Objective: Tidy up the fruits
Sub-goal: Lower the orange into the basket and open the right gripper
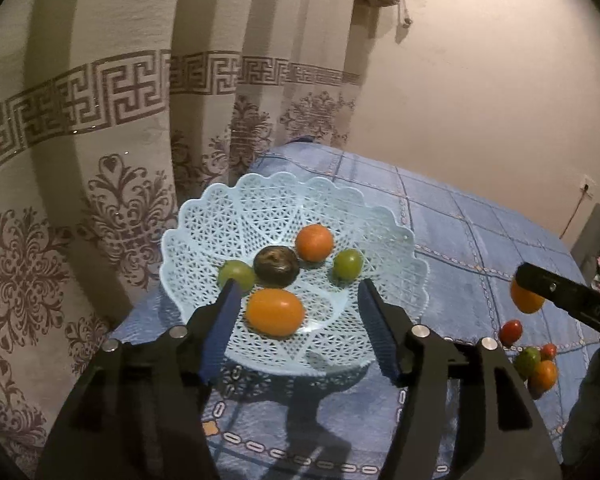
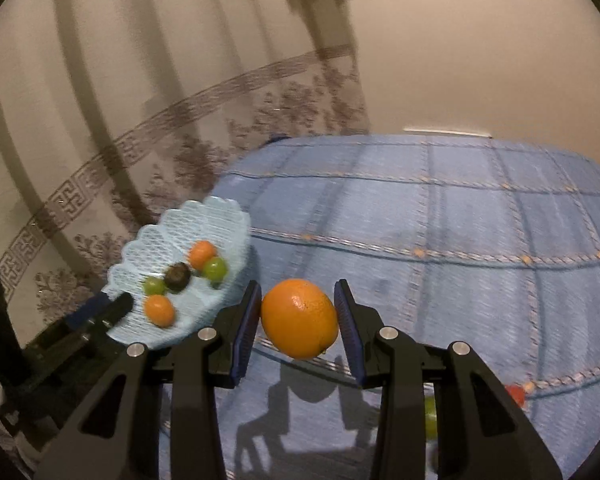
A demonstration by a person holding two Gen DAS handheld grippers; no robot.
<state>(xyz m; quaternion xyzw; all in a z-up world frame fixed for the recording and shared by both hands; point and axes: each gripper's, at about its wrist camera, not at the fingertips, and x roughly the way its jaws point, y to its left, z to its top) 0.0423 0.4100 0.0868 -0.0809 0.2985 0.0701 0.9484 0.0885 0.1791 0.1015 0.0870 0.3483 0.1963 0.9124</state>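
Right gripper (image 2: 299, 320): clamped on an orange (image 2: 299, 319), lifted right of the basket (image 2: 220, 216).
Left gripper (image 1: 296, 320): jaws wide, empty, over the basket's near rim.
Basket: holds 5 fruits.

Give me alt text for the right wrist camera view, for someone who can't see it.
The right gripper holds an orange above a blue checked cloth, casting its shadow there. To the left, a pale blue lattice basket holds five fruits, with the left gripper at its near edge. A patterned curtain hangs behind.
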